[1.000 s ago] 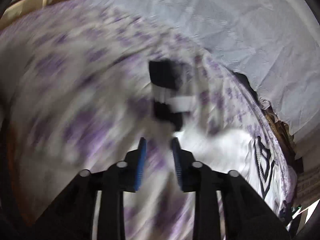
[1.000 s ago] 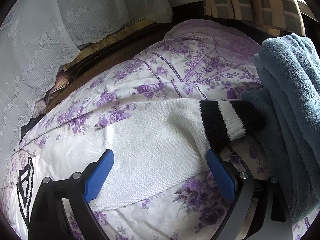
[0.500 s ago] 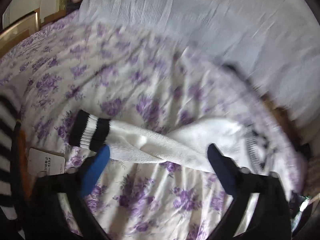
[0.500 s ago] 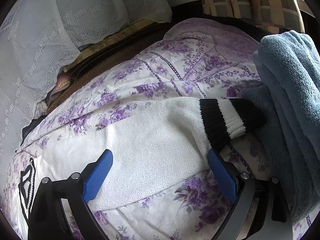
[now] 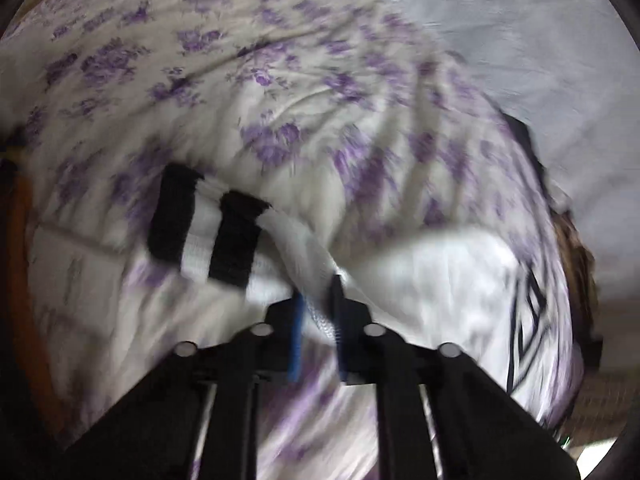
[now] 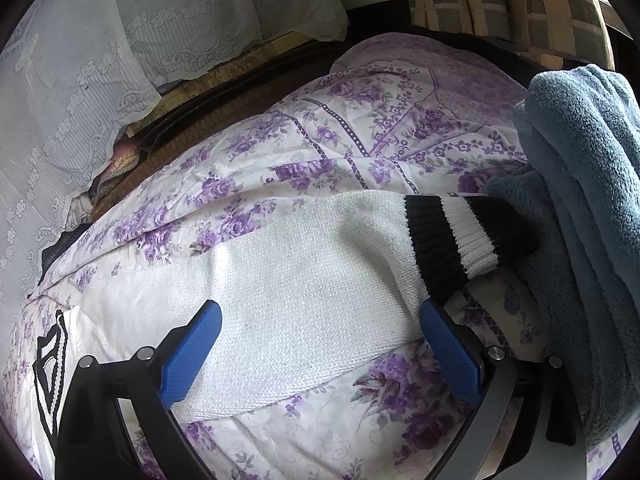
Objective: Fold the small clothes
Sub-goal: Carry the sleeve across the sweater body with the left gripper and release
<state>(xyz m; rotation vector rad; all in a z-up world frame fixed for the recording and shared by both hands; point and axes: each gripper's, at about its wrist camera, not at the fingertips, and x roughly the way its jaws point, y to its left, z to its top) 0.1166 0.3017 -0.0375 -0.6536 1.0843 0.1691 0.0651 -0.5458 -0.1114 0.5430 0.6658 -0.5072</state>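
Note:
In the left wrist view my left gripper (image 5: 318, 296) is shut on a white sock (image 5: 292, 248), pinching a fold of its leg between the blue pads. The sock's black-striped cuff (image 5: 204, 228) trails up and to the left over the floral bedspread (image 5: 280, 80); the picture is blurred. In the right wrist view a second white sock (image 6: 312, 272) with a black-striped cuff (image 6: 452, 236) lies flat on the bedspread (image 6: 320, 148). My right gripper (image 6: 320, 310) straddles it, its jaws wide and still opening, pads off the cloth.
A folded blue fleece blanket (image 6: 580, 200) lies at the right, touching the second sock's cuff. A white garment with a black print (image 6: 50, 360) (image 5: 528, 312) rests on the bed edge. White lace curtains (image 6: 80, 60) hang behind the bed.
My left gripper stood wide open over the sock half a second ago and has now closed on its leg. The right gripper and its sock have not moved.

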